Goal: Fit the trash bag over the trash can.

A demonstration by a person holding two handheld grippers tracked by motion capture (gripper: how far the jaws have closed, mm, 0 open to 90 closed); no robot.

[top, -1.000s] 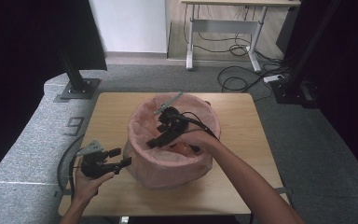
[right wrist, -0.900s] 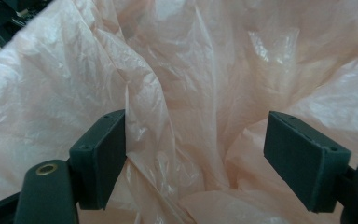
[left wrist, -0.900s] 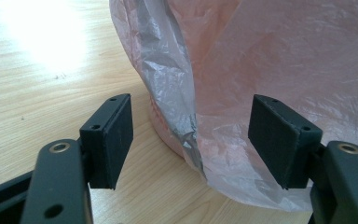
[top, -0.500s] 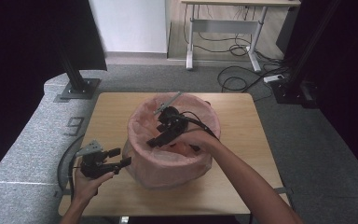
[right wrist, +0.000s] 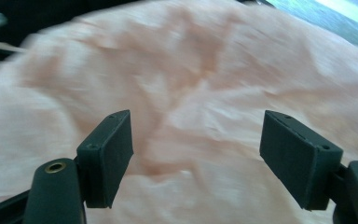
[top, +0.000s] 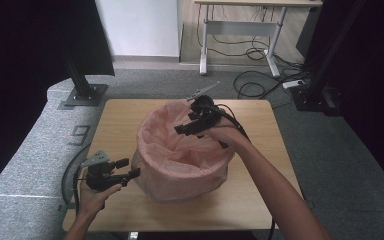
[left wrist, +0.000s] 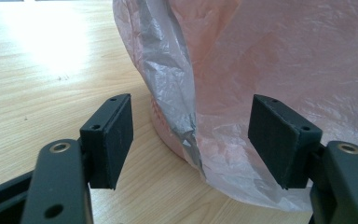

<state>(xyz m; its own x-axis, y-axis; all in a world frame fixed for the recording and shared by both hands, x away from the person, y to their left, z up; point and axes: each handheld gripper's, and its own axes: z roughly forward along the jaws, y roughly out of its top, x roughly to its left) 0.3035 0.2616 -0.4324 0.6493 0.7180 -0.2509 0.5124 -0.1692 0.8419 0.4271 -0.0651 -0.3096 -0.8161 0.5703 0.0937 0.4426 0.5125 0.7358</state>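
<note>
1. The left gripper (top: 130,169) sits low at the table's (top: 125,120) 8 o'clock edge, level, aimed at the foot of the pink bag (top: 180,165). In the left gripper view its fingers (left wrist: 114,135) stand well apart with nothing pressed between them. A loose grey-pink fold of the bag hangs in the gap, closer to the far finger, and I see no pad touching it.

2. The pink bag lines a round bin at the middle of the table, its mouth open upward and its film draped over the rim and down the outside. It has no real long axis; the fold that matters runs up and down at the bag's 8 o'clock side, straight ahead of the left gripper.

3. The right gripper (top: 186,128) hovers over the bag's mouth near its 1 o'clock rim, pointing toward 9 o'clock. In the right gripper view its fingers (right wrist: 109,149) are spread wide over blurred pink film and clamp nothing.

4. The left gripper is the nearer to graspable film. Judging by this, the next pinch turns on that hanging fold, which needs only a short push forward before closing.

5. Against the earlier high view, the right gripper has lifted and drifted toward the far rim, and its jaws have just narrowed slightly, with nothing between them. The left gripper has kept its place.
</note>
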